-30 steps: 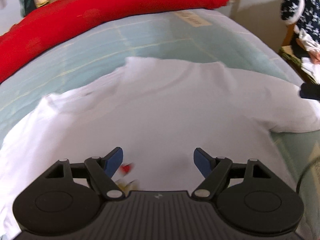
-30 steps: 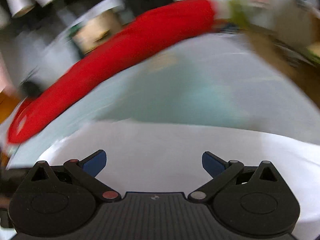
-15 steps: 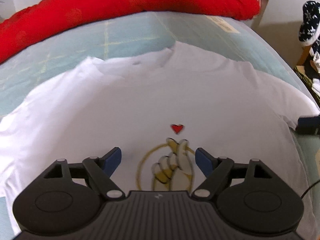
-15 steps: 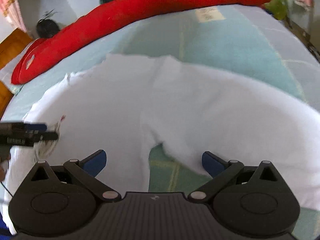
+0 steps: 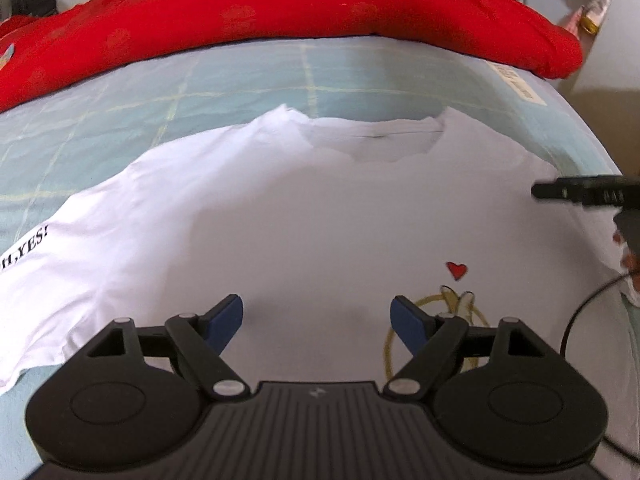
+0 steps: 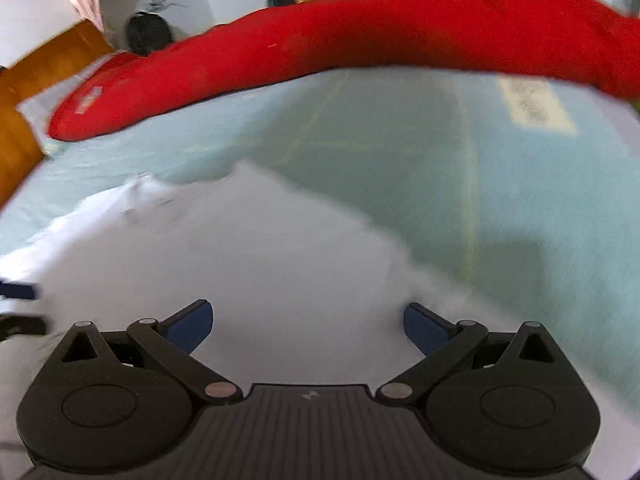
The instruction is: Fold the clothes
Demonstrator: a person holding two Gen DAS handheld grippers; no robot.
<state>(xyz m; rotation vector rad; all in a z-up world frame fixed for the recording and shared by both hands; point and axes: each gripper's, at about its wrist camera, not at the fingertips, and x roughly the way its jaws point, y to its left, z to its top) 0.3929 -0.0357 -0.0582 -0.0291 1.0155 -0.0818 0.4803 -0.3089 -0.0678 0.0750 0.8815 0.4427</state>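
A white T-shirt lies spread front-up on the pale green bed sheet, collar toward the far side. It bears a small red heart and a yellow hand print. My left gripper hovers open over the shirt's chest, nothing between its blue pads. In the right wrist view the same shirt is blurred, and my right gripper hangs open above its right shoulder area. The right gripper's finger also pokes in at the right edge of the left wrist view.
A long red quilt runs along the far side of the bed. A wooden headboard stands at the left in the right wrist view. The floor drops off past the bed's right edge. A black cable trails at the right.
Both grippers have swung across the shirt: the left view shifted leftward so the heart print now sits right of its jaws; the right gripper moved from the sleeve gap onto the shoulder. Both stayed open.
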